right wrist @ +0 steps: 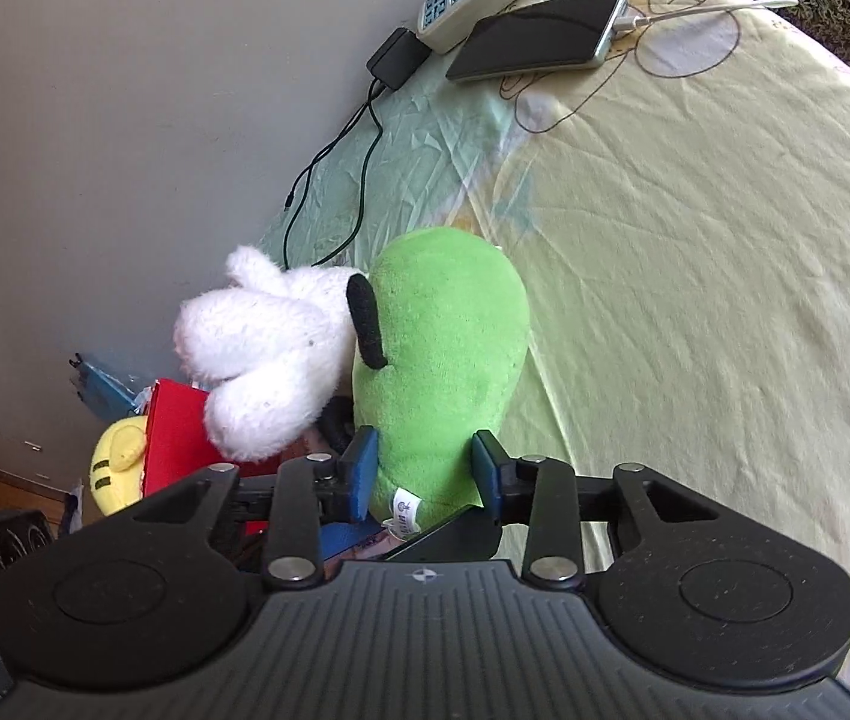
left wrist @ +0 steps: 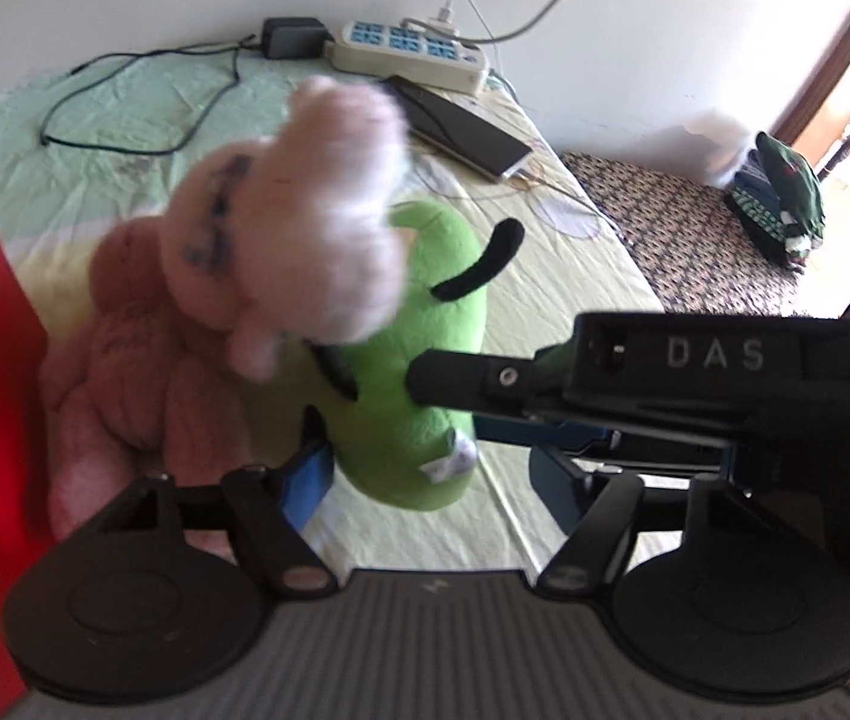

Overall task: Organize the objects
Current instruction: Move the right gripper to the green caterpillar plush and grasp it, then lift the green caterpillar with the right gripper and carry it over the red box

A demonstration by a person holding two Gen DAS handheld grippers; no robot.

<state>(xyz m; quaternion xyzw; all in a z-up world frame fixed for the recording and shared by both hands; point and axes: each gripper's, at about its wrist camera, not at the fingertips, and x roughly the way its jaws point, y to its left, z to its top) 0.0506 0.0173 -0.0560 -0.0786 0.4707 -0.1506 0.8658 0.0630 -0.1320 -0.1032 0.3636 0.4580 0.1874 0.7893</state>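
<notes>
Two plush toys fill the left wrist view: blurred pink-and-white stuffed animal pressed against green plush toy over the pale yellow-green bed sheet. Left gripper: can't tell if open or closed. Right wrist view: right gripper clamped on the green plush's lower end, red box behind.
</notes>
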